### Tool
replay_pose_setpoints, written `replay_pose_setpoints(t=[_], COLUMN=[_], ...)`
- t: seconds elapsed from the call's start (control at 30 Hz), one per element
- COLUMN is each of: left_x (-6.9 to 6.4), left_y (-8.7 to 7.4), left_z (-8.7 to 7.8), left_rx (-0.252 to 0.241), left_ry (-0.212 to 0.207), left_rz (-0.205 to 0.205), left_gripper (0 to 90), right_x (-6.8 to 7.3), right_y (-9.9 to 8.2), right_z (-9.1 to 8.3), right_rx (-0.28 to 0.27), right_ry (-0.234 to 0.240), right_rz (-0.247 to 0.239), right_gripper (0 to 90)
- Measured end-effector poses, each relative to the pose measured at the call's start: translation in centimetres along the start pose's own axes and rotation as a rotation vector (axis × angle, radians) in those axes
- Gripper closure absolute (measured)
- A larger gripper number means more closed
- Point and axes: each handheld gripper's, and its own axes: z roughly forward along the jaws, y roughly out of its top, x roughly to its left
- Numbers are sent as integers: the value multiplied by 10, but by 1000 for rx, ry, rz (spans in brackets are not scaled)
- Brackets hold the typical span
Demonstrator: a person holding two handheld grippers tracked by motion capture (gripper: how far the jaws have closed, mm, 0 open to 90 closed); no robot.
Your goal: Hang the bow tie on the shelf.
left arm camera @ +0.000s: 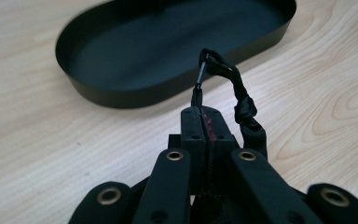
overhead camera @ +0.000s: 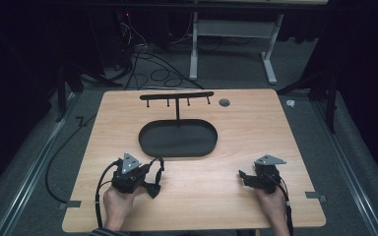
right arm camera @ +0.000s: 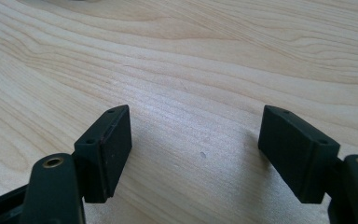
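Nearest to the person, the left gripper (overhead camera: pixel 150 183) has its jaws pressed together on a small black strap (left arm camera: pixel 235 88) with a metal clip at the end; the strap loops up in front of the jaws and hangs free above the wooden table (overhead camera: pixel 236 132). The right gripper (overhead camera: pixel 242 176) rests low over the bare table, apart from everything, with its jaws wide apart and nothing between them. Just beyond the strap lies the black oval tray (overhead camera: pixel 178 138), and behind it stands a black rack (overhead camera: pixel 177 96) with four small hooks. I judge that the pick-up step is done and the carrying step is in hand. The next move probably calls for bringing the loop forward over the tray and placing it carefully on one hook.
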Motion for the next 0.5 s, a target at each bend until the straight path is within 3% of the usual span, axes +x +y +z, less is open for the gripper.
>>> replay_pose_setpoints(t=[0.5], left_x=[3], left_y=[22], left_z=[-12], left_rx=[-68], left_ry=[-25], left_rz=[12], left_gripper=[890], right_x=[0], right_y=[0], right_z=[0], right_rx=[0], right_ry=[0], right_rz=[3], right_gripper=[269])
